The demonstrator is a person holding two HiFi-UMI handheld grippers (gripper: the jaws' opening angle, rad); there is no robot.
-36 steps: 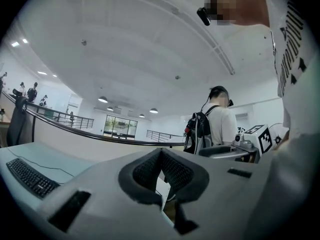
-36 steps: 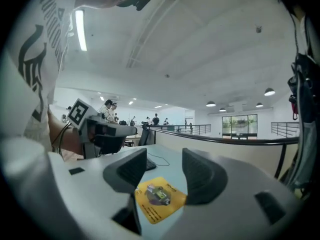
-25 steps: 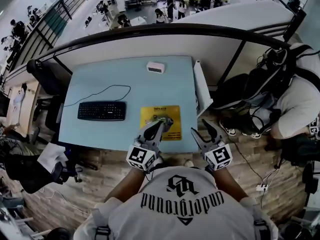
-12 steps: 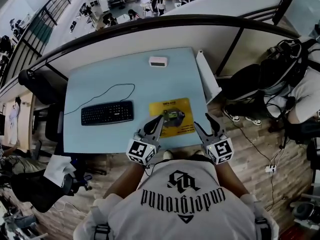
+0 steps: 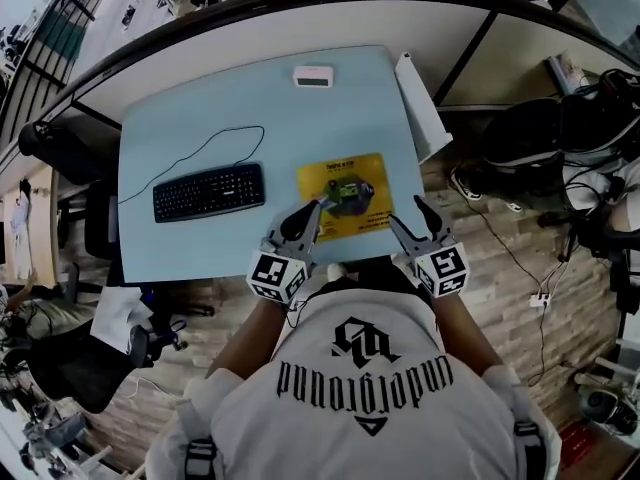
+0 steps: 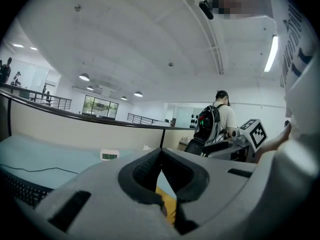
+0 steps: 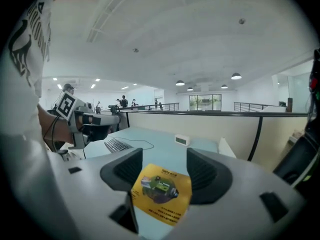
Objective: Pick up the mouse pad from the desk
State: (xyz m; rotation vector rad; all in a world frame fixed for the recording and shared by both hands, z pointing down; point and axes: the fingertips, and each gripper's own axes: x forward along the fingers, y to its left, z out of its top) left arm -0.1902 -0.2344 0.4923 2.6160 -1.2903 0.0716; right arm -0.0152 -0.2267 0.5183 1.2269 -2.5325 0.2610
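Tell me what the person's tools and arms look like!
The left tool and right tool are light grey, each with two dark ribbed jaws and a cube of black-and-white square markers. The right tool's jaws are opening, nothing between them. The person wears a white short-sleeved T-shirt with black print.

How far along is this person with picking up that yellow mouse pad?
Done: nothing yet. The mouse pad lies flat on the desk, not gripped.
In hand: both grippers are at the pad's near edge. The right gripper is opening its jaws, with nothing pressed between them. The left gripper has its jaws together, by the pad's corner.
Left: catching an edge, closing on it and lifting.
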